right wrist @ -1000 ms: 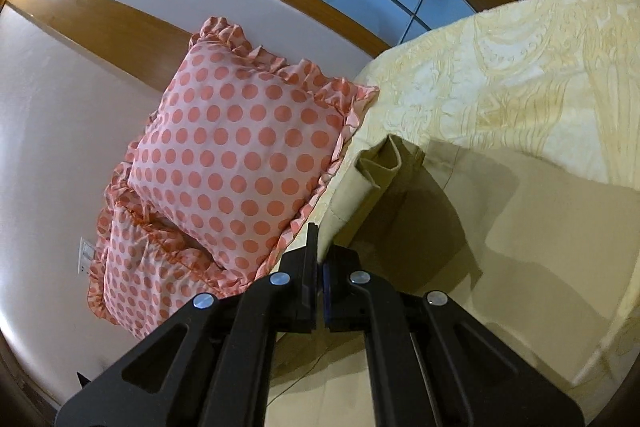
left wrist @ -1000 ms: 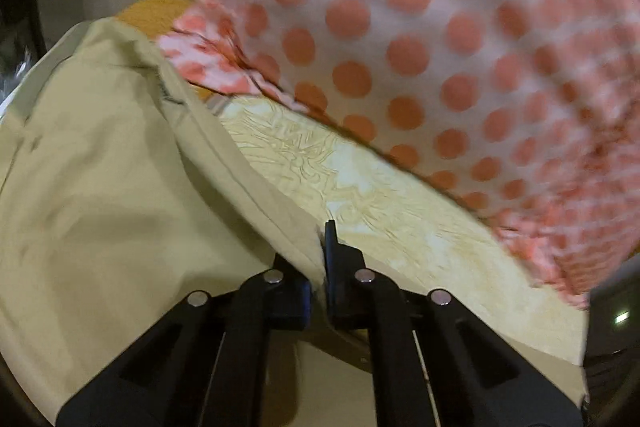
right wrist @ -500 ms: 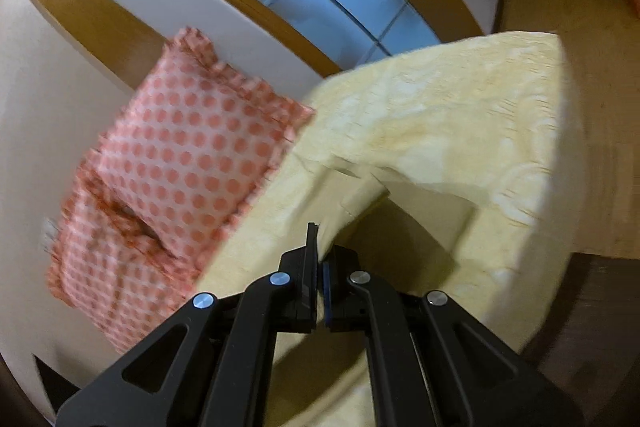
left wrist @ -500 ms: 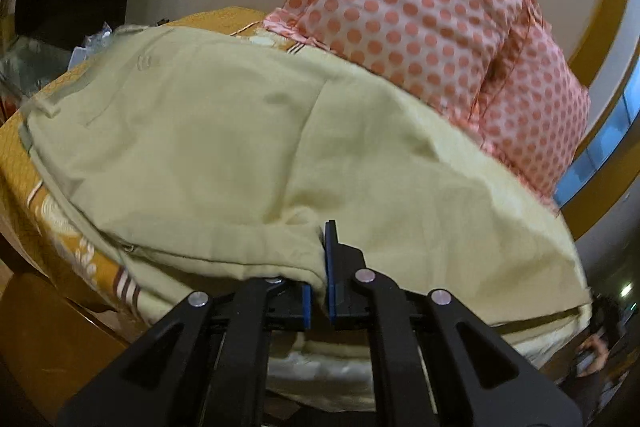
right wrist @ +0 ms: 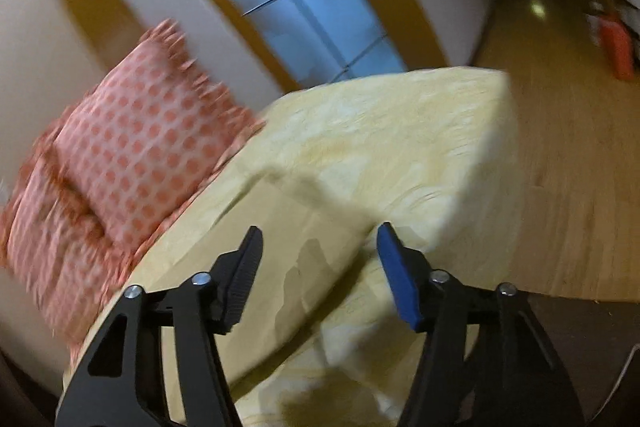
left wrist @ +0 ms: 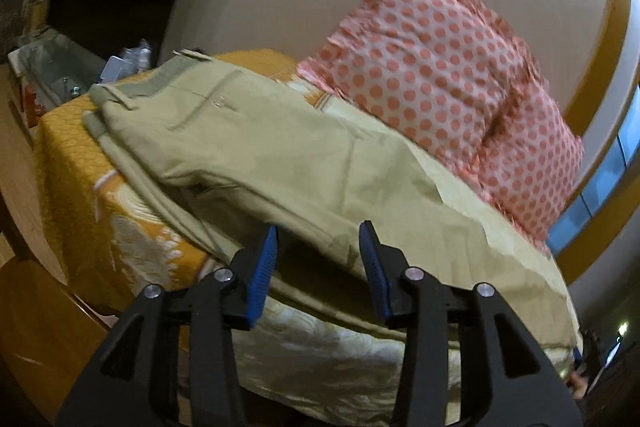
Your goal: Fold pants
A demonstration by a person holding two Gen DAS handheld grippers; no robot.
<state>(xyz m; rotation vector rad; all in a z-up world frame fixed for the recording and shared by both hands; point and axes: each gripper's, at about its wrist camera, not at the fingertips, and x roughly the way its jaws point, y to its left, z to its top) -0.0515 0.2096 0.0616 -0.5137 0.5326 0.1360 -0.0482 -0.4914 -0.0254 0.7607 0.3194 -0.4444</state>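
Observation:
Khaki pants (left wrist: 280, 155) lie spread along the bed, waistband at the far left and legs running right. My left gripper (left wrist: 320, 247) is open just off the near edge of the pants, holding nothing. In the right wrist view the leg end of the pants (right wrist: 288, 227) lies flat on the pale yellow bedspread (right wrist: 400, 131). My right gripper (right wrist: 320, 255) is open just above that end, empty.
Two pink polka-dot pillows (left wrist: 440, 75) stand against the wall at the head of the bed; they also show in the right wrist view (right wrist: 132, 147). An orange patterned cover (left wrist: 80, 167) hangs over the bed's side. A cluttered shelf (left wrist: 60, 67) is far left. Wooden floor (right wrist: 560, 187) lies right.
Both grippers were shut on the pants' edge and have opened, letting the cloth drop onto the bed. Both have pulled back a little from the bed.

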